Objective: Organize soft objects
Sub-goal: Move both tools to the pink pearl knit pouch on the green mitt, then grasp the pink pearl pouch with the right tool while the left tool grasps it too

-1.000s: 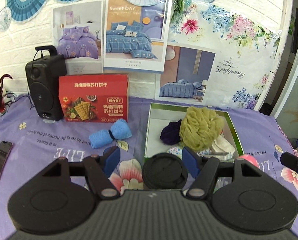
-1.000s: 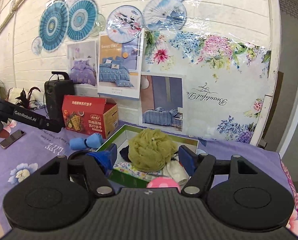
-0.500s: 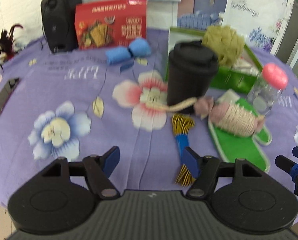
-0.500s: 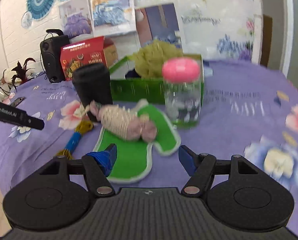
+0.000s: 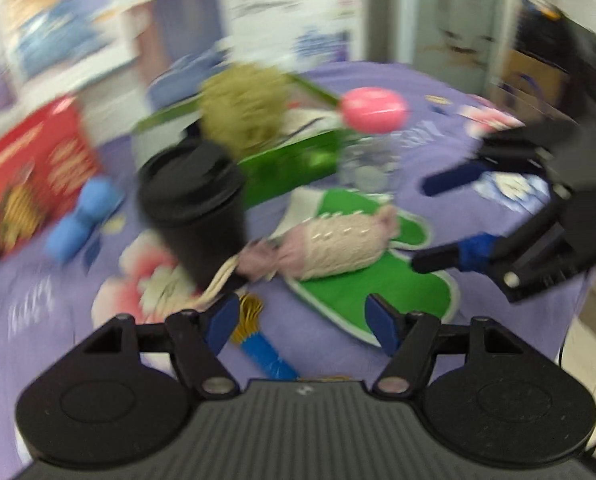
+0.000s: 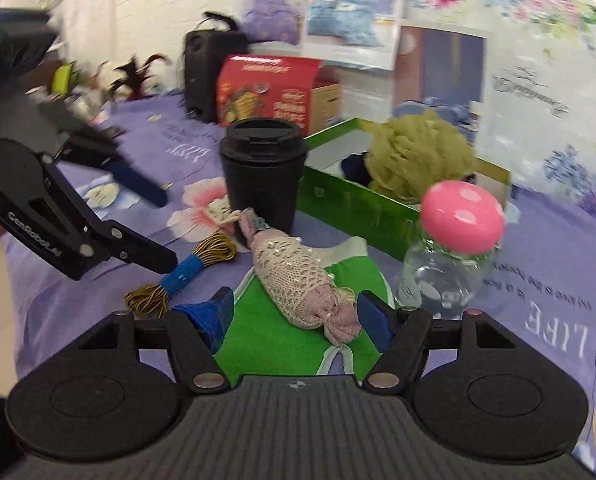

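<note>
A pink lace pouch (image 6: 298, 280) (image 5: 337, 244) lies on a green felt mat (image 6: 274, 340) (image 5: 361, 292). To its left rests a gold thread skein with a blue band (image 6: 182, 276) (image 5: 266, 352). My right gripper (image 6: 296, 314) (image 5: 421, 226) stands open just before the pouch's near end, its pads apart from it. My left gripper (image 5: 301, 320) (image 6: 164, 230) is open too, low over the skein, holding nothing. Behind, a green box (image 6: 349, 204) (image 5: 290, 160) holds an olive mesh sponge (image 6: 417, 156) (image 5: 242, 112). The left wrist view is blurred.
A black lidded cup (image 6: 262, 176) (image 5: 198, 208) stands right behind the pouch. A glass jar with a pink lid (image 6: 457, 240) (image 5: 369, 136) stands at its right. A blue towel roll (image 5: 78, 220), a red box (image 6: 270, 88) and a speaker (image 6: 206, 72) sit farther back.
Both grippers have sunk toward the table and tipped down, from facing the wall to facing the pouch and mat. The left one has rolled and swung right. Jaws unchanged.
</note>
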Motion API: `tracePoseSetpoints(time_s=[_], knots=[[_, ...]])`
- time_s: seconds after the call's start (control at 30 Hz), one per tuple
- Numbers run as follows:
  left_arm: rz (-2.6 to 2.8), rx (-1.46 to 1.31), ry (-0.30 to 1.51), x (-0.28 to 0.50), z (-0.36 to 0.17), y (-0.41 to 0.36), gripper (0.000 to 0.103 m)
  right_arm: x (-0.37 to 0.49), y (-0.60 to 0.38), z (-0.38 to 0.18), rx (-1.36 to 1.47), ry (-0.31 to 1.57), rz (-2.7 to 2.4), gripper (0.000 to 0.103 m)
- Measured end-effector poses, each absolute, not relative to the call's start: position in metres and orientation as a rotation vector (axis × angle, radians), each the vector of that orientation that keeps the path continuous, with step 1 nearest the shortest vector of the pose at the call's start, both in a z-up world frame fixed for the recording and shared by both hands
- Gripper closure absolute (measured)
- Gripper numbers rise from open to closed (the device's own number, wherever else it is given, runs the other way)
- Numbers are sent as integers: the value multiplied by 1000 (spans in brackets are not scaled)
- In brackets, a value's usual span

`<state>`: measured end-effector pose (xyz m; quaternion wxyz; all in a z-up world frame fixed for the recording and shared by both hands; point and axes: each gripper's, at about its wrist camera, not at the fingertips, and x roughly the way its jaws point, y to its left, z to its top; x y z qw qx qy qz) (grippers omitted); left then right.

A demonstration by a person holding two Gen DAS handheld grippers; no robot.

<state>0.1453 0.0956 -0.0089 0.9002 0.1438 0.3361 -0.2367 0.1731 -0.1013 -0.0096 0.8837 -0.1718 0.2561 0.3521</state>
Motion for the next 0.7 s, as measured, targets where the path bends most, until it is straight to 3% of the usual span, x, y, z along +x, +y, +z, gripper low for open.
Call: tracePoseSetpoints(time_s=[0.2,0.7], knots=[[-678,590,619,170,-8,79,33,198,-93,-12,-472,575,829,49],[-833,783,642,209,-37,55,33,240,-66,-48,-563,615,900,51]])
